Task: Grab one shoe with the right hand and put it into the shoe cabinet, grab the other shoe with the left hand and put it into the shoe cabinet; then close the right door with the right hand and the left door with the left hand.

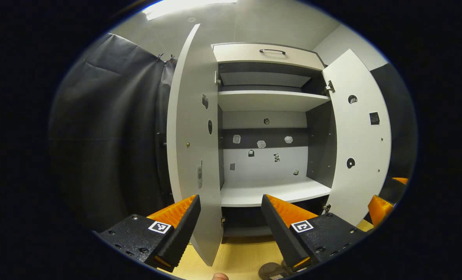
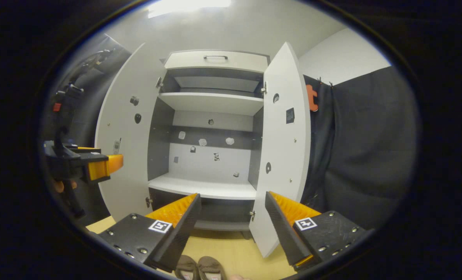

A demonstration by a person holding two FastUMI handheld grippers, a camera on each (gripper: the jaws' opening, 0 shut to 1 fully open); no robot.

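The shoe cabinet point(image 1: 269, 101) point(image 2: 211, 103) stands ahead with both doors swung open and bare shelves inside. Its left door point(image 1: 194, 147) point(image 2: 124, 147) and right door point(image 1: 357, 140) point(image 2: 283, 147) flank the opening. A pair of brown shoes point(image 2: 199, 267) lies side by side on the wooden floor just below my right gripper point(image 2: 231, 212), which is open and holds nothing. One brown shoe point(image 1: 271, 271) shows at the bottom edge below my left gripper point(image 1: 231, 214), also open with nothing in it. The left gripper point(image 2: 98, 167) also appears at the left of the right gripper view.
Black cloth point(image 1: 110, 128) point(image 2: 363, 155) hangs on both sides of the cabinet. The lowest white shelf point(image 1: 273, 192) point(image 2: 207, 188) is bare. A drawer with a handle point(image 1: 271, 51) tops the cabinet. The floor point(image 2: 234, 252) is light wood.
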